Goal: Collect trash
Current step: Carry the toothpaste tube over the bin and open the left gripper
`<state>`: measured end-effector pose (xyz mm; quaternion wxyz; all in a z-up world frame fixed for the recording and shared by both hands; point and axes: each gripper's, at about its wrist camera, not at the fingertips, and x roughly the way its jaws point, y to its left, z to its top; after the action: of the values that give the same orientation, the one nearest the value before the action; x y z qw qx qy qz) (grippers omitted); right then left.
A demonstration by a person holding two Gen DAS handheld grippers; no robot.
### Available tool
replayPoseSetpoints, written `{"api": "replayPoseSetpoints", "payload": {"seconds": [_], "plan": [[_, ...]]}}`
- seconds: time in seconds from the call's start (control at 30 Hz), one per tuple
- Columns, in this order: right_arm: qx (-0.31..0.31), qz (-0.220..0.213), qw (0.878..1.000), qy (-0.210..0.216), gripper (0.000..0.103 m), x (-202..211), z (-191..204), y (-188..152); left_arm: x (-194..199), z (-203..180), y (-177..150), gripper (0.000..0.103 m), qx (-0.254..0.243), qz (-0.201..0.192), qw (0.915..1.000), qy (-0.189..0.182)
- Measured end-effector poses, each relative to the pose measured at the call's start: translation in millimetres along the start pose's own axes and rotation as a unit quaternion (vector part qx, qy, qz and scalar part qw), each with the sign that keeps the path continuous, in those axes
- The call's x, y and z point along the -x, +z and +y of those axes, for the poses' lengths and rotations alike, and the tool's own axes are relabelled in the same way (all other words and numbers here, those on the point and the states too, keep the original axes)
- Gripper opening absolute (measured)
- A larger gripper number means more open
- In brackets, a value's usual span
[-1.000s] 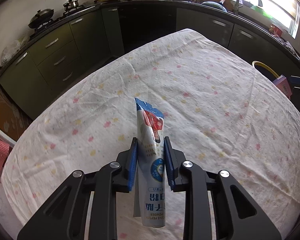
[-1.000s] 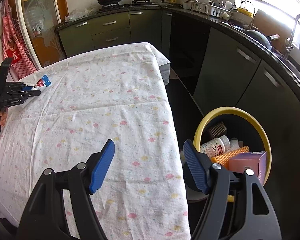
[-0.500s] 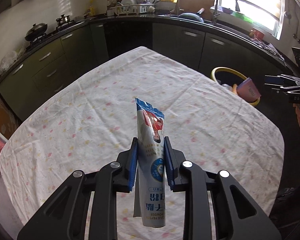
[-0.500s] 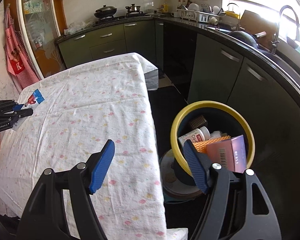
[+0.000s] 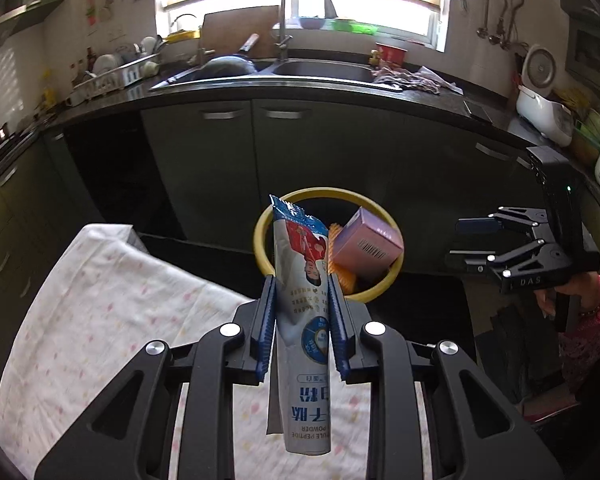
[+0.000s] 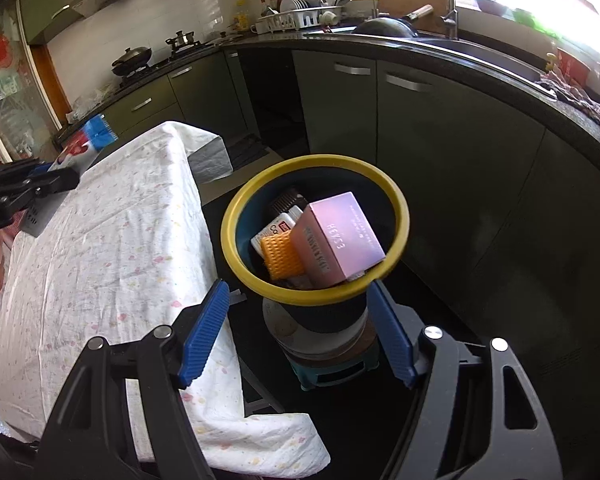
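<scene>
Left wrist view, left to right: table under a white flowered cloth at lower left; left gripper at centre, blue pads clamped on a sachet held upright, torn blue top up, bottom end hanging below the fingers; straight beyond the sachet, a yellow-rimmed bin on the floor in front of dark cabinets, holding a pink box and an orange mesh piece; at far right, right gripper seen side-on, jaws apart, nothing between them, gripped by a hand

Right wrist view, left to right: at the far left edge, left gripper over the table's far side, closed on the sachet, blue end sticking up; cloth corner hanging off the near edge; right gripper in the foreground, blue fingers spread wide and empty, framing the bin below and ahead; bin well apart from the sachet, just beside the table's corner, standing on a low round base; inside it, orange mesh at left, a white bottle behind it, pink box tilted against the right rim
</scene>
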<state>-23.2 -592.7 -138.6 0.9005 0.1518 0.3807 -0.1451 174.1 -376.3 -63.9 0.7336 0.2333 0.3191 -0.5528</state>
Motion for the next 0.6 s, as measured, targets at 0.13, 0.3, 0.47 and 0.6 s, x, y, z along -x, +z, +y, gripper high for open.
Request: {"api": "replayPoseSetpoints", "payload": {"seconds": [0.13,0.3,0.47,0.6], "plan": [[-0.011,0.005,1.000,0.004,0.068,-2.5,-14.1,-4.8,-57.6,-8.7,40.1,0.025,-0.008,0.023,0.9993,-0.029],[-0.018,0.017,1.000,0.012,0.068,-11.6,-23.9,-7.0,-133.7,-8.1,71.2,0.025,-0.004,0.052,0.9978,-0.041],[-0.015,0.027,0.999,0.024,0.068,-22.4,-22.3,-6.2,-197.4,-9.5,88.5,0.026,-0.001,0.079,0.9964,-0.031],[-0.014,0.031,0.999,0.031,0.068,-26.4,-18.8,-6.7,-233.0,-13.2,94.1,0.063,0.004,0.098,0.9951,-0.008]]}}
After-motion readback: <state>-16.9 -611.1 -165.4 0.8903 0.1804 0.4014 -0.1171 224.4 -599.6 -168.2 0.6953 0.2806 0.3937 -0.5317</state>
